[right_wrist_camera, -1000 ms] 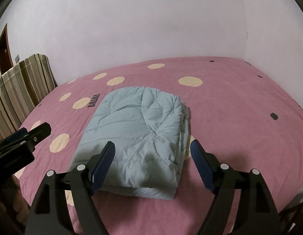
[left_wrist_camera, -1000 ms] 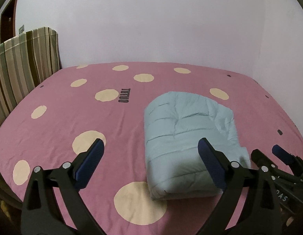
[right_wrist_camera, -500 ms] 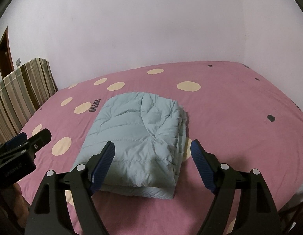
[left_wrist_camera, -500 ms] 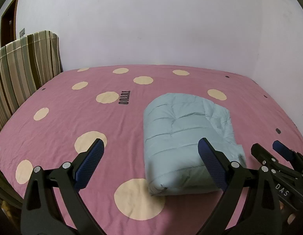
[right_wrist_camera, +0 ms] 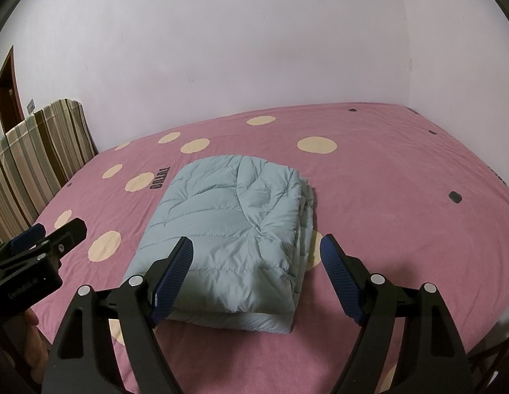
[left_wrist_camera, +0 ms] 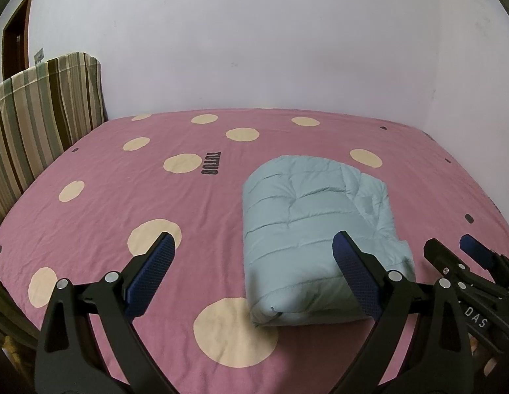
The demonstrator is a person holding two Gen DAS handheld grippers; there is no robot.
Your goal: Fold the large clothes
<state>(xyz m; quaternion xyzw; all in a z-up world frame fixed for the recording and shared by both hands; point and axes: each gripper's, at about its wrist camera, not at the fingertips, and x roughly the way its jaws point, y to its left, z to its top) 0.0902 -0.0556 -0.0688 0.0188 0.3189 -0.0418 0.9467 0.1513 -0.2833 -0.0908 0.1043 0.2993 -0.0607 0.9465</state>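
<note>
Left of the folded pale-blue jacket [left_wrist_camera: 315, 229]: striped headboard [left_wrist_camera: 40, 115], then dark "TUTUO" print [left_wrist_camera: 211, 163] on the pink dotted bedsheet [left_wrist_camera: 106, 197]. Left gripper [left_wrist_camera: 251, 262] and right gripper [right_wrist_camera: 254, 262] both gape empty near the jacket's near edge.

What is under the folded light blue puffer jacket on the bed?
The folded light blue puffer jacket lies on the pink polka-dot bedsheet. A cream dot peeks out at its right edge, partly covered. Whatever else lies beneath is hidden.

Left gripper [left_wrist_camera: 252, 271]: matte black frame, silver screws, blue textured pads [left_wrist_camera: 151, 274]. Right gripper [right_wrist_camera: 256, 272] matches it, white "DAS" lettering [left_wrist_camera: 474, 317] on its body.
</note>
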